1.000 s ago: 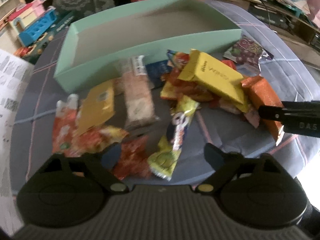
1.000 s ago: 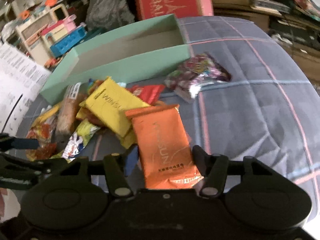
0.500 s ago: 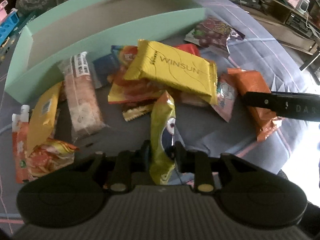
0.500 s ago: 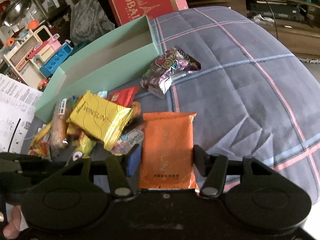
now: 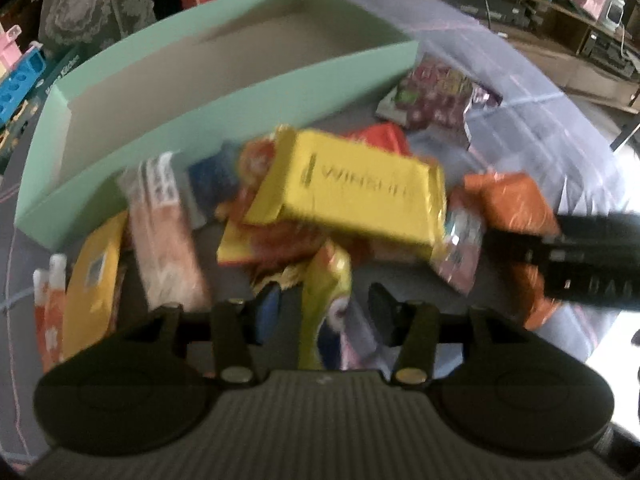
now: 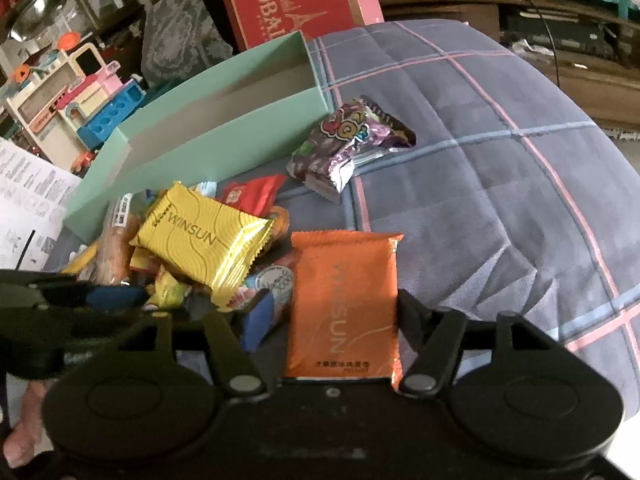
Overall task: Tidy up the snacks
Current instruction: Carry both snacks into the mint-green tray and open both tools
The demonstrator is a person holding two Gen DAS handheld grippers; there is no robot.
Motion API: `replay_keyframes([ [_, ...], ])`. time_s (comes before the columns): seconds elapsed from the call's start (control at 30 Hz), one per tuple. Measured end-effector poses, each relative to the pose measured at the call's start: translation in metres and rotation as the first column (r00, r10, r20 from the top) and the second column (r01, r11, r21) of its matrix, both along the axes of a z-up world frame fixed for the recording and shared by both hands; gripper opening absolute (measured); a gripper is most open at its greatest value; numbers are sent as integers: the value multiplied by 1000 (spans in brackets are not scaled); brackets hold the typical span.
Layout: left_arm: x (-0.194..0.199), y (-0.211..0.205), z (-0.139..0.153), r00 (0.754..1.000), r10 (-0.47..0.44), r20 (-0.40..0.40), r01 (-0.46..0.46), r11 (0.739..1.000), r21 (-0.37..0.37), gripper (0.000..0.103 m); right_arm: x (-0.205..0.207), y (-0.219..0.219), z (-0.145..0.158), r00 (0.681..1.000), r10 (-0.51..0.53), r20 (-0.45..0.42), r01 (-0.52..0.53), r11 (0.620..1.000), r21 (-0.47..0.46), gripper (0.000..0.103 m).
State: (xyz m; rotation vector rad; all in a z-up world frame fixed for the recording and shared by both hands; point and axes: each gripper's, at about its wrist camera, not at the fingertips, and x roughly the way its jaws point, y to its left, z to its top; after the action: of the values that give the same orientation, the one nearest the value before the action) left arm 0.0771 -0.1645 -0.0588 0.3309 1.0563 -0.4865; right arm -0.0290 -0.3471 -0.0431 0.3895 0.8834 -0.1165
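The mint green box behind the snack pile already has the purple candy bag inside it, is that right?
Not quite. The mint green box is behind the snack pile, but nothing shows inside it. The purple candy bag lies outside it on the plaid cloth, just off the box's near corner, as the right wrist view shows.

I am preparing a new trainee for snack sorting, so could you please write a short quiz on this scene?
1. True or false: the green box already has something in it.
2. Which packet lies between the fingers of the right gripper? A red, B the orange packet, C purple.
3. What word is printed on the yellow packet?

Key
1. False: the inside that shows is bare.
2. B; the jaws are opening, with that packet between them.
3. WINSUN.
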Motion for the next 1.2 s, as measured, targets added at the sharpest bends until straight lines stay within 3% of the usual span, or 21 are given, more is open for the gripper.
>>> replay_keyframes([
  [0.03,2,-2,0,1000,-1,-3,1,1000,-8,27,-1,0,0,1000,0,1,0,1000,0,66],
  [0.07,3,-4,-1,1000,4,-6,-4,1000,-11,23,-2,0,-1,1000,3,3,-3,1000,-2,65],
  [0.13,2,-4,-3,1000,14,2,-14,1000,-21,23,-5,1,-1,1000,-3,5,3,1000,-24,53],
  [0.2,-2,-4,-4,1000,13,12,-12,1000,-18,22,-6,0,-1,1000,-7,10,8,1000,-25,50],
  [0.4,-5,10,8,1000,26,-18,-27,998,-58,22,-9,-4,9,999,-32,19,32,999,1,49],
  [0.7,7,44,56,997,70,14,-67,982,-178,22,3,-4,49,998,-19,60,20,1000,-18,49],
  [0.83,35,65,80,993,117,35,-106,970,-217,22,32,1,69,997,23,79,-21,1000,-23,49],
  [1.0,85,92,103,978,179,104,-155,966,-205,23,87,11,92,990,98,102,-93,994,-54,49],
  [1.2,172,121,114,954,269,129,-243,952,-188,22,174,15,106,984,149,97,-139,985,-97,49],
])
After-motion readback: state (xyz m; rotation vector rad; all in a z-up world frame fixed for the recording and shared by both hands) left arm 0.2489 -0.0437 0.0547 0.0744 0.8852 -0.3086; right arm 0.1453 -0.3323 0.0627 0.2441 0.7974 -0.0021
